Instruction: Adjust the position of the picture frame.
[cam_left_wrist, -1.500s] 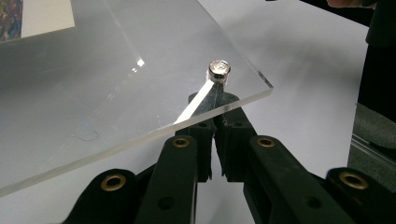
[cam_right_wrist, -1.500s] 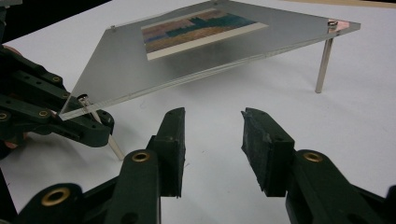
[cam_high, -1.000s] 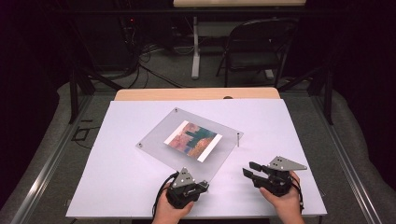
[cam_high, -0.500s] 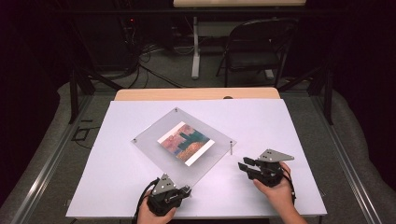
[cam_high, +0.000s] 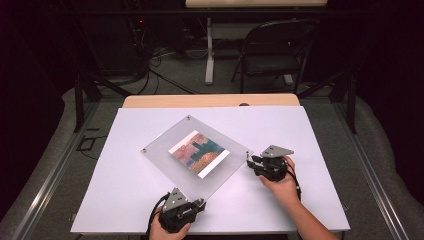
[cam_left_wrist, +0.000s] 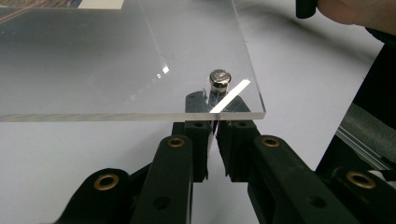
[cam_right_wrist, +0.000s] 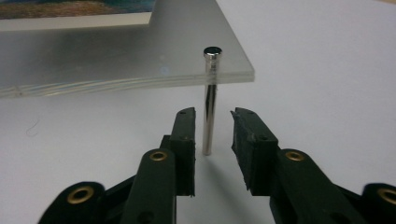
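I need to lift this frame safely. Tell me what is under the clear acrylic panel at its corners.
Slim silver metal standoff pins hold the clear acrylic panel above the white table. The right tool brackets one pin; the left tool is shut on another, its shaft partly hidden by the panel.

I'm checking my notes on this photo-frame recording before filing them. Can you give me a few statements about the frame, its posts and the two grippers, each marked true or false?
1. The acrylic photo frame stands raised on metal posts. True.
2. The right gripper is clamped on the metal post. False: the post stands between open jaws.
3. The left gripper is at a frame corner, jaws nearly together. True.
4. The frame holds no picture. False: a colourful print sits inside.
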